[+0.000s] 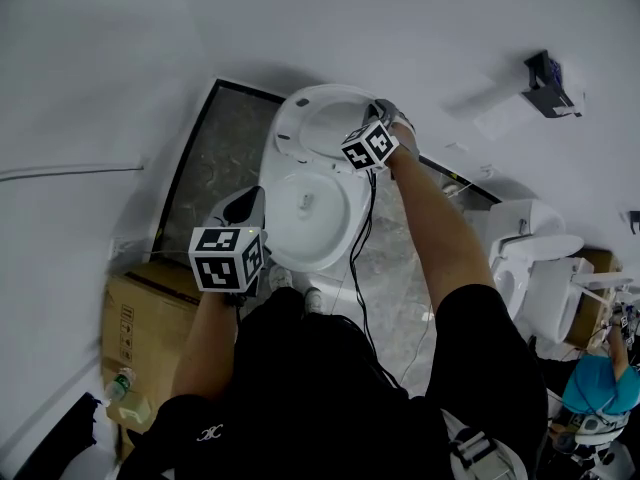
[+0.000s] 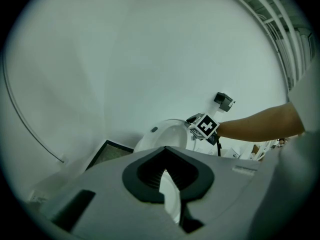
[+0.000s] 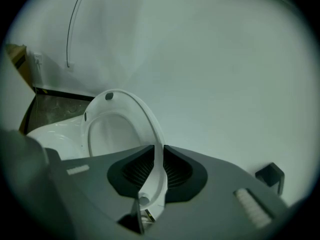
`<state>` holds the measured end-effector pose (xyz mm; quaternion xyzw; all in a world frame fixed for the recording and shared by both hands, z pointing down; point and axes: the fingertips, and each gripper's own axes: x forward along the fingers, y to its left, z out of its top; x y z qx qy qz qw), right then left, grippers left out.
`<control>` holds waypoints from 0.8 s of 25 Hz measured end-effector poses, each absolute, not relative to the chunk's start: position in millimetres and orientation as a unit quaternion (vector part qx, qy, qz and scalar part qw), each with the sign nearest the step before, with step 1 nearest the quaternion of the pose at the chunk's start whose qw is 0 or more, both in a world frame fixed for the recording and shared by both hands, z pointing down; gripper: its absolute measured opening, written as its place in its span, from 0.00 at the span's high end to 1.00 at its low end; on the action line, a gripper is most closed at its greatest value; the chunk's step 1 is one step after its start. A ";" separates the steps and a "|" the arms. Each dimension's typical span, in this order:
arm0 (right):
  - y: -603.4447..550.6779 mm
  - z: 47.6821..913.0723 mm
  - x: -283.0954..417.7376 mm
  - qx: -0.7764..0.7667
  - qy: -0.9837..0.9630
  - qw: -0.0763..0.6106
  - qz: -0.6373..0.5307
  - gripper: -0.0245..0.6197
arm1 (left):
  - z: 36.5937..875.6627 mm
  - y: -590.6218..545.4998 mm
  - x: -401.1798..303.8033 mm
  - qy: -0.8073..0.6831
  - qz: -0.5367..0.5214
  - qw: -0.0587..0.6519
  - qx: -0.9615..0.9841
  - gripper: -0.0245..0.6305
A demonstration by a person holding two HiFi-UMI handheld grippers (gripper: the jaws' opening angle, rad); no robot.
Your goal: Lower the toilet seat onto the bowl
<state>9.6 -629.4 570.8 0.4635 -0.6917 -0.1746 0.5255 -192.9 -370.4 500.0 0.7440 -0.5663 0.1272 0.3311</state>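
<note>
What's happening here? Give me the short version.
A person is working at a toilet with a handheld gripper in each hand. The right gripper is clamped on the edge of the seat, which stands upright, not yet lowered onto the bowl. The left gripper hangs beside the bowl, jaws together, holding nothing.

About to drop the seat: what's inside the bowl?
The bowl looks bare white inside, apart from one small mark near its middle. The left tool covers its near left rim, so that part cannot be checked. The right tool grips the raised seat.
</note>
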 end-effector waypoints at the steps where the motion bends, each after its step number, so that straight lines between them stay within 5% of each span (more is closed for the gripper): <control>1: -630.4 570.9 10.3 0.464 -0.688 0.528 -0.181 0.86 | 500.8 -369.7 -193.3 -0.567 0.128 0.332 0.743 0.95; 20: -609.2 568.9 16.9 0.453 -0.681 0.542 -0.195 0.90 | 502.9 -337.6 -191.6 -0.569 0.140 0.332 0.739 0.95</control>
